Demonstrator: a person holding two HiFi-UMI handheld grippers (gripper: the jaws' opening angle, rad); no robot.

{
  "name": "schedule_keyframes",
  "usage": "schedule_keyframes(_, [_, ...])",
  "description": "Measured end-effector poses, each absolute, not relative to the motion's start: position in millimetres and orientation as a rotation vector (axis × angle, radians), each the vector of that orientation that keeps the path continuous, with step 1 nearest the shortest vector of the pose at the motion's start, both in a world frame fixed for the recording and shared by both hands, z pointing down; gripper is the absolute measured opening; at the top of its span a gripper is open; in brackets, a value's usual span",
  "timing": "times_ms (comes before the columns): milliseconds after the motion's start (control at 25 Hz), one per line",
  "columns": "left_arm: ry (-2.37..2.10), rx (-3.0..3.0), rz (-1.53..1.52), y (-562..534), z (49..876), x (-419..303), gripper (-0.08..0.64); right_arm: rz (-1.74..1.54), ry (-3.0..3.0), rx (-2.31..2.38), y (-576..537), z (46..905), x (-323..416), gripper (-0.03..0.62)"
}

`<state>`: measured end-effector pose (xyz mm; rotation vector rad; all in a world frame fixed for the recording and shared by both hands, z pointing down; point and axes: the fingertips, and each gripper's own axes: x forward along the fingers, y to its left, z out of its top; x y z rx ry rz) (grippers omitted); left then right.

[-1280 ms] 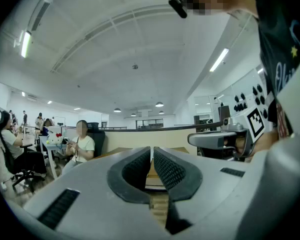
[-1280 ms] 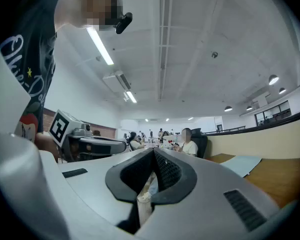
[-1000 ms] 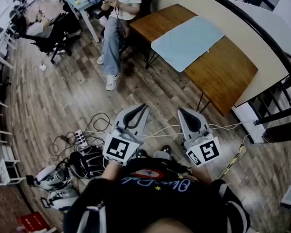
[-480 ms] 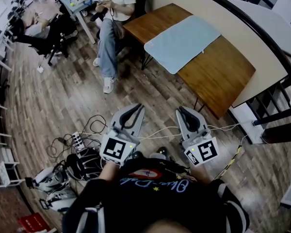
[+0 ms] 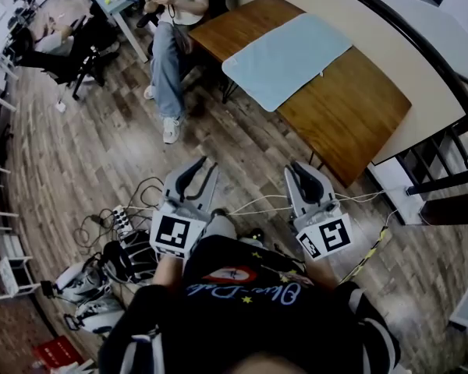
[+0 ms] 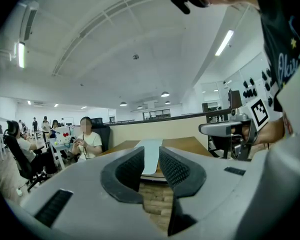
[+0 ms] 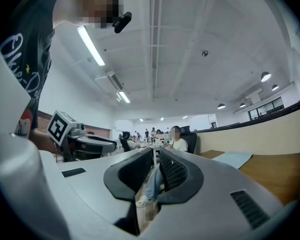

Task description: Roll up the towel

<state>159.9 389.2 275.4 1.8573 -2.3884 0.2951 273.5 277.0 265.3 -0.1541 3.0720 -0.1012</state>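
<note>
The pale blue rectangular towel [image 5: 287, 51] lies flat on the brown wooden table [image 5: 351, 111], well ahead. My left gripper [image 5: 196, 166] and right gripper [image 5: 299, 170] have just been opening, jaws apart and empty; I should close in squarely and take one short edge evenly.

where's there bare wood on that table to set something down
The widest bare patch of the table is the near end, between the towel and the table's near corner. A narrower strip lies at the far end, by the seated person. The floor at left is crowded with cables.
</note>
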Motion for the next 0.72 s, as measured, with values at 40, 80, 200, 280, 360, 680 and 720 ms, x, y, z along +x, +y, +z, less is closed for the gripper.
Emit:
schedule_keyframes(40, [-2.394, 1.856, 0.301, 386.5, 275.5, 156.1, 0.069, -0.098, 3.077, -0.149, 274.7, 266.3, 270.7, 0.026])
schedule_keyframes(80, [-2.399, 1.860, 0.308, 383.3, 275.7, 152.2, 0.069, -0.095, 3.082, -0.148, 272.3, 267.3, 267.4, 0.048])
schedule_keyframes(200, [-2.391, 1.887, 0.343, 371.8, 280.2, 139.7, 0.077, -0.082, 3.104, -0.177, 264.3, 271.5, 257.9, 0.061])
schedule_keyframes(280, [-2.370, 1.908, 0.354, 361.6, 284.4, 128.2, 0.078, -0.069, 3.119, -0.212, 256.4, 273.7, 251.6, 0.066])
schedule_keyframes(360, [-2.350, 1.933, 0.343, 349.2, 286.4, 110.7, 0.081, -0.069, 3.122, -0.256, 246.1, 274.8, 241.7, 0.069])
schedule_keyframes(680, [-2.246, 2.049, 0.380, 290.5, 299.0, 30.4, 0.083, -0.034, 3.145, -0.427, 213.4, 279.2, 186.1, 0.086])
schedule_keyframes(720, [-2.224, 2.064, 0.385, 282.5, 302.2, 20.4, 0.084, -0.029, 3.150, -0.459, 208.5, 280.5, 179.1, 0.086])
